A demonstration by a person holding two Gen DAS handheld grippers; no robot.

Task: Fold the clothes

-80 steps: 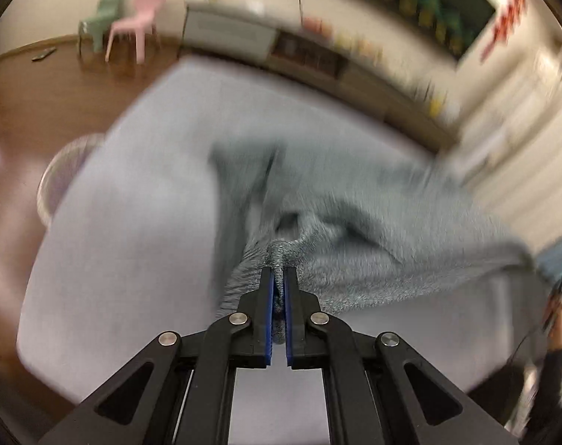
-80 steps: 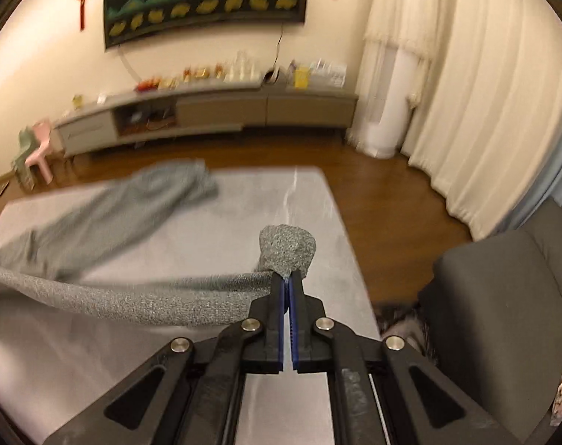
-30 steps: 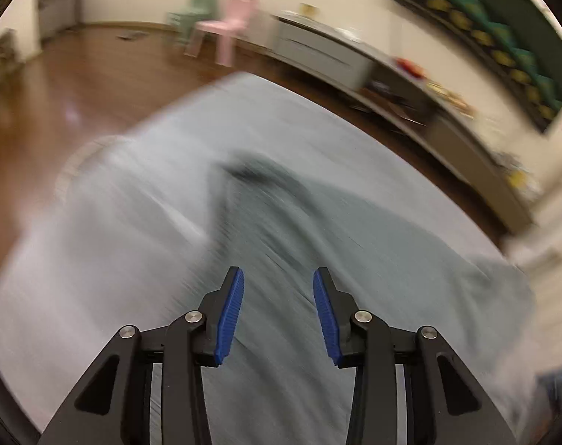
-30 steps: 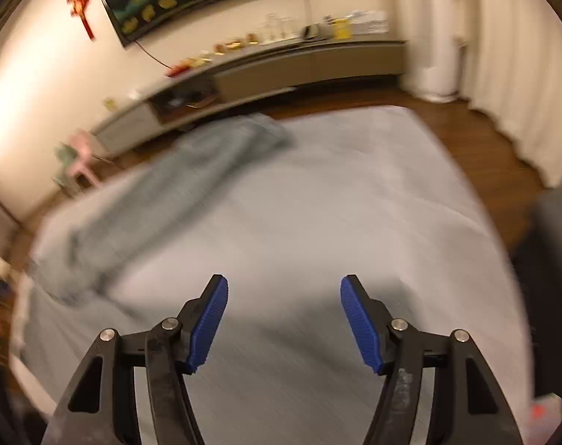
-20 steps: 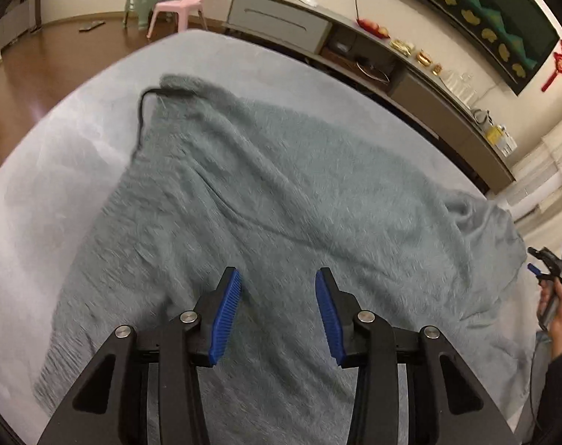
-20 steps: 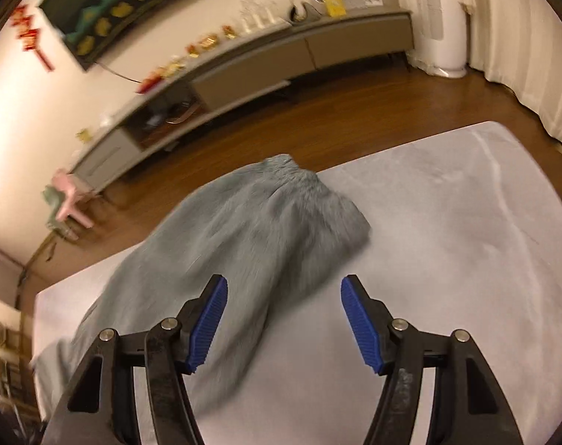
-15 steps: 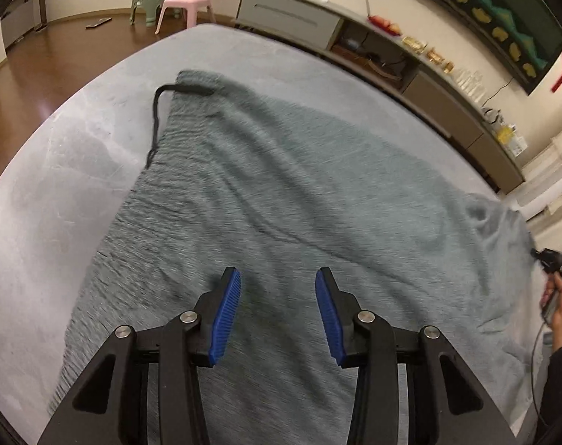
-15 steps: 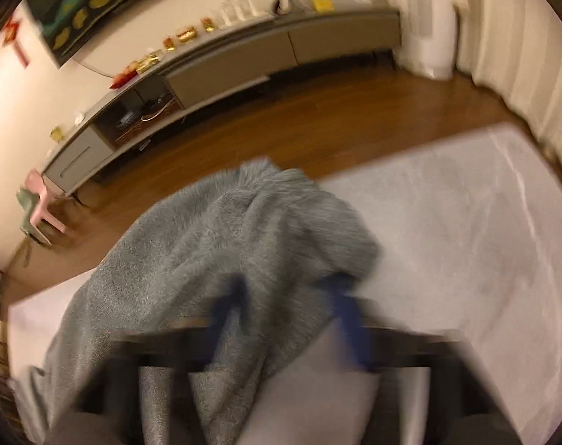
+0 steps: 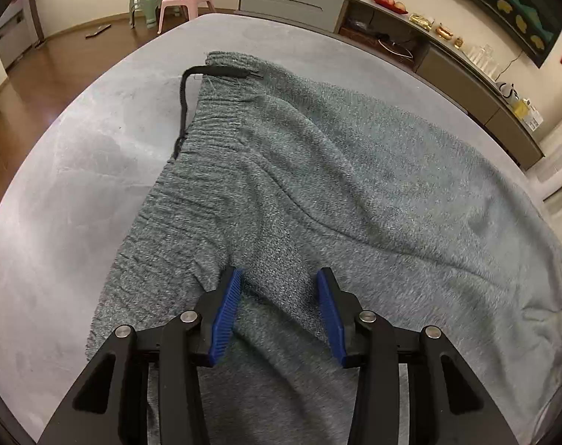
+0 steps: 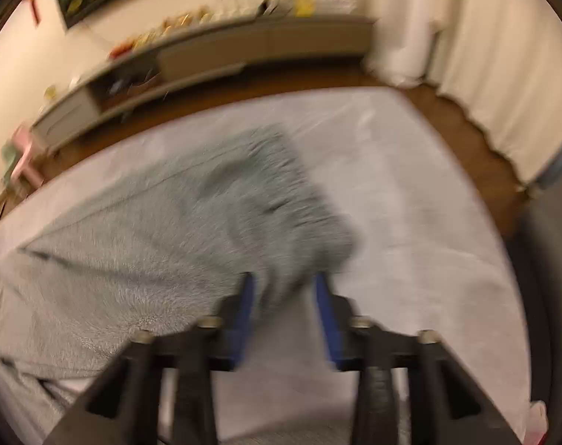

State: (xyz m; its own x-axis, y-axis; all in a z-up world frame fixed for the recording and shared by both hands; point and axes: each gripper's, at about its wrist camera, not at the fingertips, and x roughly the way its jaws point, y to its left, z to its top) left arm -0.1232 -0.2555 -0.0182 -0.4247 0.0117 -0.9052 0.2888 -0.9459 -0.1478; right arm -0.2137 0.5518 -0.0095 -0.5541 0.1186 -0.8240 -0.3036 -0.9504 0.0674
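**Risk of a partial or layered grasp at both ends of the garment**

While the grey knitted trousers (image 9: pixel 355 193) lie spread across the pale grey bed (image 9: pixel 76 193), neither gripper has hold of them. The ribbed waistband with its black drawstring (image 9: pixel 186 100) lies at the far left in the left wrist view; the cuff end lies near the bed's middle in the right wrist view.

- Left gripper (image 9: pixel 277 311): jaws parted, straddling a raised fold of the knit near the waistband side. Nothing is pinched. Closing here may, in my judgement, catch only the top layer, so the lower layer drags and the fold line runs crooked.
- Right gripper (image 10: pixel 284 315): jaws have just been opening and stand apart; the picture is blurred, but the cuff edge (image 10: pixel 310 244) appears to sit just between the tips, unpressed. A close made on the move could miss the edge or bunch it.
- Loose drawstring may trail out of the fold.
- Wrinkles across the seat and leg, if unsmoothed, would be folded in.
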